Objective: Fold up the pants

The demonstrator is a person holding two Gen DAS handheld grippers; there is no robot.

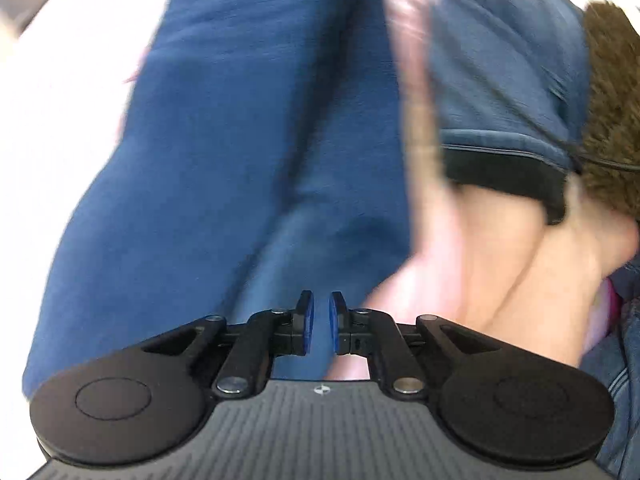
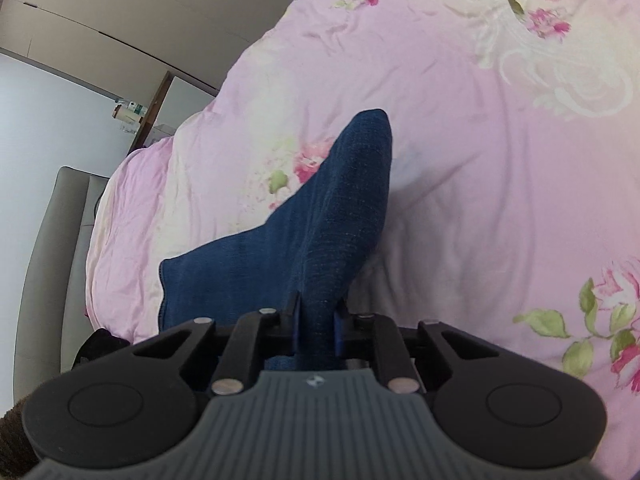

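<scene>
The blue pants (image 2: 332,216) lie on a pink floral bedsheet (image 2: 500,160). My right gripper (image 2: 317,316) is shut on the pants, pinching a raised fold of the fabric that runs away from the fingers. In the blurred left wrist view the pants (image 1: 240,140) fill the middle and left. My left gripper (image 1: 321,320) hovers over them, its jaws nearly together with a narrow empty gap between the blue pads (image 1: 307,322). A person's bare hand and wrist (image 1: 500,264) in a dark blue sleeve (image 1: 504,92) sits just right of the left gripper.
A grey upholstered headboard or chair (image 2: 56,248) stands left of the bed. A wall, wardrobe doors and a shelf with small items (image 2: 128,114) lie beyond. Brown furry fabric (image 1: 612,112) shows at the right edge of the left view.
</scene>
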